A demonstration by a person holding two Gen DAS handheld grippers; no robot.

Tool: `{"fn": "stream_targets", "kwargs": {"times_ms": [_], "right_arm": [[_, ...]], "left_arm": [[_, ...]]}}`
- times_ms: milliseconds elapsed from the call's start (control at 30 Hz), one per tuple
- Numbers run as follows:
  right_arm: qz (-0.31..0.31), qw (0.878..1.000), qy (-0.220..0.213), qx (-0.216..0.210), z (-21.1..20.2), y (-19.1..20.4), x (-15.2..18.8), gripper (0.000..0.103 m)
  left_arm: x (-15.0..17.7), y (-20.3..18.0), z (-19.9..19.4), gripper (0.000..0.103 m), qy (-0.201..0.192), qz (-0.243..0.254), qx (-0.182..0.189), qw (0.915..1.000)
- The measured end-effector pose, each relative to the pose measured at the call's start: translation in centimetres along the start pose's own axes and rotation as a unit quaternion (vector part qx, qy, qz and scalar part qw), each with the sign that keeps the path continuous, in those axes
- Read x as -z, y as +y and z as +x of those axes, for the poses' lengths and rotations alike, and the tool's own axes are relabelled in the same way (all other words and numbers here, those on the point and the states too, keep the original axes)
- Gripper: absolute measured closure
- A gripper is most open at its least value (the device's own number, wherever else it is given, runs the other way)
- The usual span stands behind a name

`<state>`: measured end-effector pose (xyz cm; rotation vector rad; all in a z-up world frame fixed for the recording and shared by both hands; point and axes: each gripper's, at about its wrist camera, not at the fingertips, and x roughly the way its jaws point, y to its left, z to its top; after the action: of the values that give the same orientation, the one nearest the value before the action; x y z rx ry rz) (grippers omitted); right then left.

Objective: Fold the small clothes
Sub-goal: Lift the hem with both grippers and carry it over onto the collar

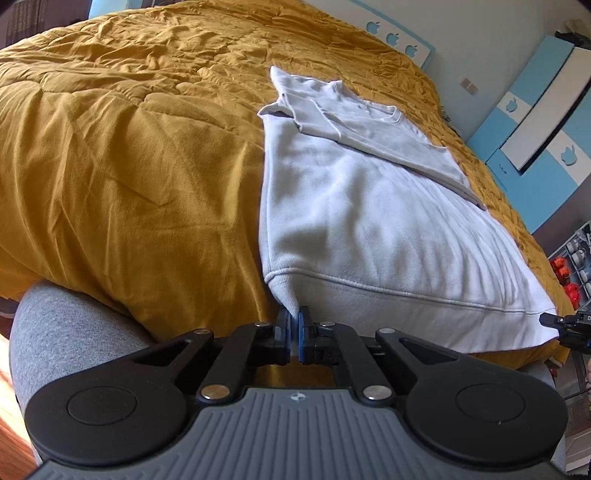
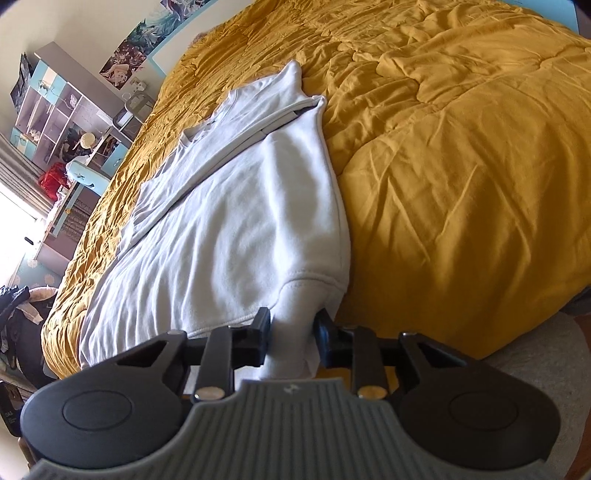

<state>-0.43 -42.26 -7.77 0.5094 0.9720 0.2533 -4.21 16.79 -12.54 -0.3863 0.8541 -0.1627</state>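
Two grippers: each at one corner of the near hem of one white sweatshirt (image 1: 369, 221), at the bed's near edge.
Left gripper (image 1: 294, 325): its blue-padded fingers (image 1: 284, 323) are clenched on the left hem corner, which comes down to a point between them.
Right gripper (image 2: 291, 332): its fingers (image 2: 263, 326) stand a little apart, with the right hem corner bunched in the gap and touching both; the cloth runs on past them toward the camera. In the left wrist view it shows as a dark tip (image 1: 565, 326) at the far hem corner.
Gripper bodies: black arms on a ribbed grey base; a small emblem sits on each base, too small to read.
Sweatshirt: spread flat on the bed, ribbed hem nearest, collar farthest, one sleeve (image 1: 373, 140) folded across the chest.
Bedcover (image 1: 129, 147): mustard-yellow quilt, wrinkled, under the whole garment.
Grey cloth (image 1: 55, 332): a rounded heathered shape at the near left, below the quilt edge.
Headboard panel (image 1: 400, 35): pale blue with white apple-shaped cutouts.
Wardrobe (image 1: 535, 122): blue and white, with the same apple shapes.
Shelves (image 2: 62, 118): cluttered, by the far wall; posters above; no writing readable.
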Motion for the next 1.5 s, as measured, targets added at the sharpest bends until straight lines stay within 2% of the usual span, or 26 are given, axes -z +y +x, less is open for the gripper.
{"fn": "stream_targets", "kwargs": {"times_ms": [100, 300, 500, 633, 733, 900, 967, 1067, 1133, 1233, 1267, 1367, 1433, 1467, 1500], "right_arm": [[-0.004, 1.000, -0.008, -0.026, -1.0, 0.0, 0.0, 0.096], [0.028, 0.994, -0.032, -0.101, -3.0, 0.3, -1.0, 0.097], [0.025, 0.983, -0.067, -0.170, -5.1, 1.9, -3.1, 0.097], [-0.008, 0.973, -0.106, -0.206, -6.2, 3.2, -5.2, 0.097], [-0.002, 0.968, -0.125, -0.219, -6.2, 3.8, -6.9, 0.097], [-0.011, 0.963, -0.164, -0.215, -6.0, 5.2, -10.5, 0.097], [-0.006, 0.954, -0.205, -0.218, -6.2, 5.4, -11.9, 0.097], [0.030, 0.929, -0.256, -0.266, -6.2, 4.8, -14.6, 0.097], [0.037, 0.927, -0.279, -0.247, -6.4, 5.1, -17.1, 0.100], [0.007, 0.942, -0.267, -0.206, -5.4, 6.2, -20.4, 0.103], [-0.006, 0.950, -0.243, -0.194, -4.6, 6.7, -21.3, 0.103], [-0.046, 0.968, -0.177, -0.173, -2.1, 7.6, -21.1, 0.103], [-0.095, 0.978, -0.129, -0.136, 0.4, 8.5, -19.7, 0.102], [-0.109, 0.980, -0.107, -0.127, 1.5, 8.7, -19.3, 0.098], [-0.121, 0.983, -0.070, -0.116, 3.3, 8.8, -18.8, 0.087]], "left_arm": [[0.1, -0.8, -1.6, 0.100, -0.037, 0.029, 0.022, 0.9986], [-1.1, -1.9, -3.6, 0.100, -0.099, 0.018, 0.066, 0.9927], [-3.8, -3.4, -5.0, 0.100, -0.148, 0.025, 0.098, 0.9837], [-6.0, -4.8, -5.2, 0.100, -0.176, 0.036, 0.081, 0.9803], [-7.9, -6.0, -5.3, 0.100, -0.199, 0.048, 0.069, 0.9764], [-11.6, -7.5, -4.6, 0.100, -0.229, 0.047, 0.048, 0.9711], [-13.0, -7.9, -4.1, 0.100, -0.237, 0.045, 0.043, 0.9695], [-15.1, -8.4, -3.1, 0.100, -0.244, 0.044, 0.039, 0.9681], [-16.6, -8.7, -2.1, 0.100, -0.244, 0.043, 0.029, 0.9685], [-18.4, -9.0, -0.5, 0.100, -0.228, 0.032, 0.024, 0.9728], [-18.6, -9.2, -0.1, 0.100, -0.223, 0.032, 0.026, 0.9739], [-18.0, -9.8, 0.4, 0.100, -0.232, 0.050, 0.025, 0.9712], [-17.8, -10.1, 0.6, 0.100, -0.231, 0.054, 0.027, 0.9711], [-17.8, -10.0, 0.7, 0.100, -0.227, 0.052, 0.030, 0.9721], [-17.8, -10.0, 0.8, 0.100, -0.223, 0.051, 0.033, 0.9729]]}}
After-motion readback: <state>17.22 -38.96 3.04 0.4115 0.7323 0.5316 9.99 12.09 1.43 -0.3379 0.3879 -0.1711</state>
